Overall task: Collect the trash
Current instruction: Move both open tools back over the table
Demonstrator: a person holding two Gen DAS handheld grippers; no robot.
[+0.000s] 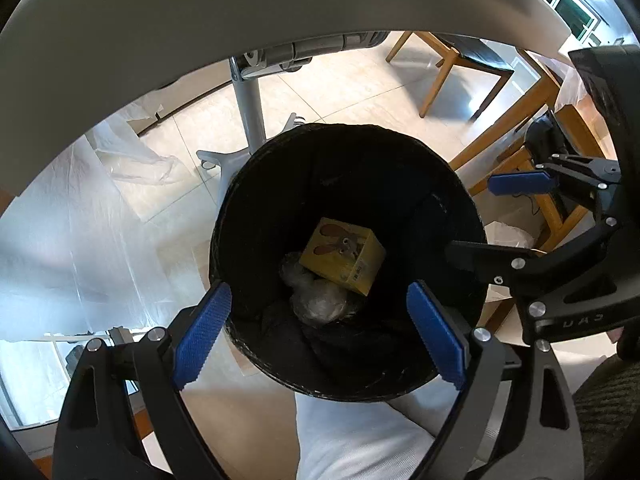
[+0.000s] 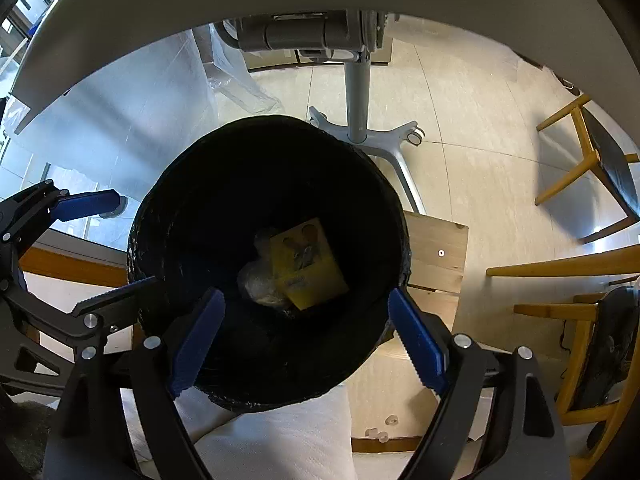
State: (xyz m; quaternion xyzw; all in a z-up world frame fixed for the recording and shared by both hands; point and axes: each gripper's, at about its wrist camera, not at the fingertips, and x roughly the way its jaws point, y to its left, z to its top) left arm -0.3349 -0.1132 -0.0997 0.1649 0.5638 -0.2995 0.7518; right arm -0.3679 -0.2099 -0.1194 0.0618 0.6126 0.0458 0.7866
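A black-lined trash bin (image 1: 256, 184) stands on the floor under both grippers; it also shows in the right wrist view (image 2: 168, 208). At its bottom lie a yellow carton with a rabbit picture (image 1: 344, 256) and a crumpled clear plastic wrap (image 1: 316, 300); both also show in the right wrist view, the carton (image 2: 308, 268) and the wrap (image 2: 258, 284). My left gripper (image 1: 320, 332) is open and empty over the bin mouth. My right gripper (image 2: 306, 340) is open and empty over the bin too. Each gripper shows in the other's view, the right (image 1: 516, 216) and the left (image 2: 104, 244).
A grey table edge (image 1: 240, 4) arcs overhead, with its wheeled pedestal (image 2: 360, 92) just behind the bin. Wooden chairs (image 1: 452, 64) and a wooden table leg (image 1: 512, 120) stand to the right. Clear plastic sheeting (image 1: 60, 216) covers the left. A pale cloth (image 2: 280, 440) lies below.
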